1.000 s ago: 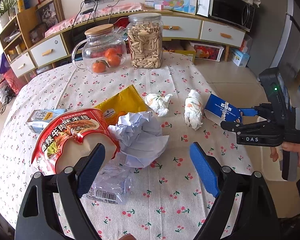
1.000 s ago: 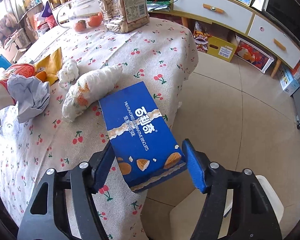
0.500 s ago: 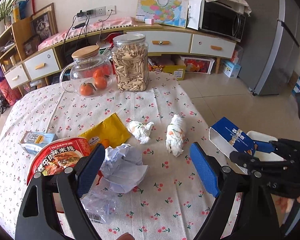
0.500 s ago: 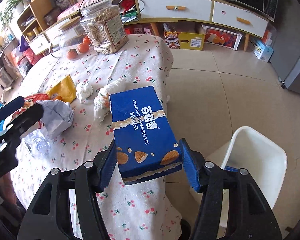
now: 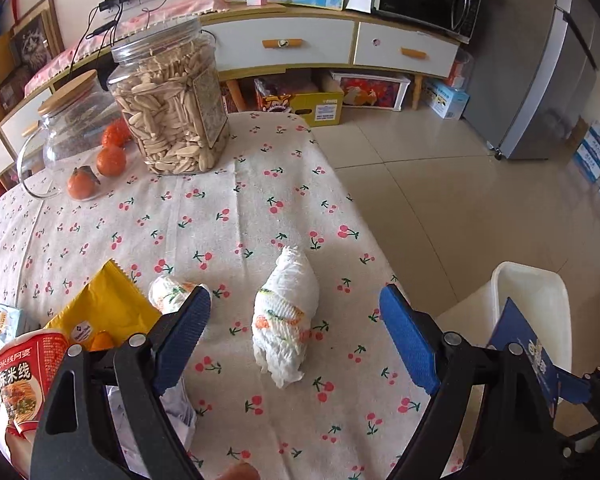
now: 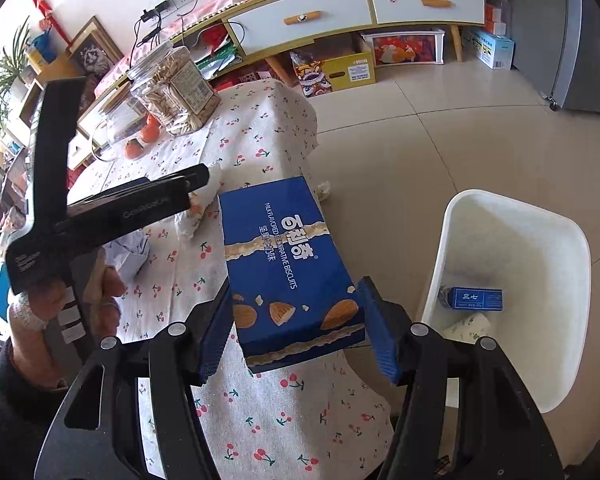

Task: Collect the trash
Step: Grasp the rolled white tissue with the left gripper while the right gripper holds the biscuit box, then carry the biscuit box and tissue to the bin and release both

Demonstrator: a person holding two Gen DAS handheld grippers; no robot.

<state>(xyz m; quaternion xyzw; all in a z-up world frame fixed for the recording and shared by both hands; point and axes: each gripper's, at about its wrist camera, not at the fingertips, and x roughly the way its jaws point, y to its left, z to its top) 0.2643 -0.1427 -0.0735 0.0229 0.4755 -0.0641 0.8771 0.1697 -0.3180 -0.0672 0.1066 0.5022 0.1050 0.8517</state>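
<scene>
- Blue biscuit box (image 6: 288, 264): clamped across its width near the almond-printed end by the right gripper (image 6: 300, 324), held in the air tilted, over the surface edge and just beside the white bin (image 6: 572, 240).
- Step in hand, as judged: carrying the box to the bin. Best done by swinging right until the whole box hangs over the bin mouth, lowering the far end inside the rim, only then letting go; a release too near the rim likely to tip the long box out onto the floor.
- Bin contents: a small blue carton (image 6: 476, 299) and a patterned paper wad (image 6: 470, 326) already at the bottom; room left for the box, as judged.
- Rolled paper towel (image 5: 286, 320): lying on the cherry-print surface (image 5: 204, 216), framed between the fingers of the left gripper (image 5: 296, 336), untouched; jaws wide, holding nothing. Likely next pick: a straight descent, fingers straddling the roll across its narrow side.
- Second paper wad (image 5: 166, 294): just left of the roll, partly behind the left finger.
- Yellow packet (image 5: 100, 312) and red noodle cup (image 5: 18, 376): further left, near the surface edge.
- Seed jar (image 5: 172, 108) and glass jug with oranges (image 5: 74, 140): at the far side, well apart; not trash, as judged.
</scene>
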